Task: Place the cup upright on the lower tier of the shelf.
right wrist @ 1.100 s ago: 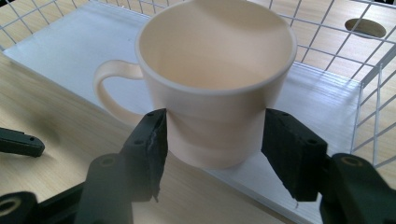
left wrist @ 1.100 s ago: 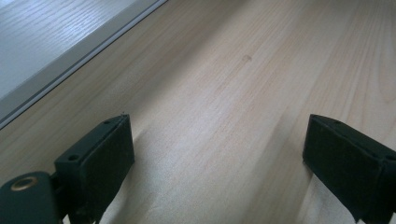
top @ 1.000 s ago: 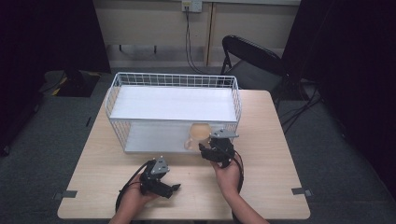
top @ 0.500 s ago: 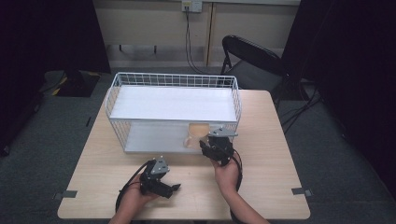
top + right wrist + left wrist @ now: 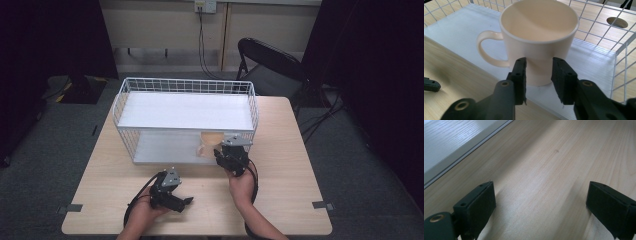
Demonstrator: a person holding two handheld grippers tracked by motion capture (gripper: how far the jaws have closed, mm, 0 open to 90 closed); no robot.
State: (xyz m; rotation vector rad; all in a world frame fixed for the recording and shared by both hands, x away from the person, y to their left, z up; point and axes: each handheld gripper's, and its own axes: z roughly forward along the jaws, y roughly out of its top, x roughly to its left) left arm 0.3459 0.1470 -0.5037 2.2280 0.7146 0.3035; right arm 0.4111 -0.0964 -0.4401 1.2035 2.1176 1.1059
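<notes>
1. landmark: a white two-level wire rack [image 5: 185, 87] stands on the wooden table [image 5: 300, 150]. all places below are given from this rack.
2. task item: a cream mug [image 5: 541, 50] stands upright on the lower shelf [image 5: 461, 32] of the rack, at the shelf's front edge and near the rack's right end wall. in the high view the mug [image 5: 209, 143] shows just under the front edge of the upper shelf.
3. mug attitude: the mouth faces up and the inside looks bare. in the right gripper view the handle points left, along the rack's front edge.
4. right gripper [image 5: 222, 150]: it sits at the rack's open front, right portion, and points in at the mug. the right hand [image 5: 241, 182] holds it from the near side.
5. right gripper jaws [image 5: 539, 62]: they have just been closing and now stand partly closed, with a narrow gap. the tips lie in front of the mug's lower wall. the mug is wider than the gap and is not between the jaws, so nothing is gripped. whether the tips touch the mug wall cannot be told.
6. left gripper [image 5: 186, 201]: it rests low over the table, in front of the rack's middle and well clear of it. the left hand [image 5: 145, 212] holds it.
7. left gripper jaws [image 5: 540, 197]: they are spread wide, with bare table surface between them.
8. background: a dark folding chair [image 5: 270, 65] stands behind the rack's right rear corner.
</notes>
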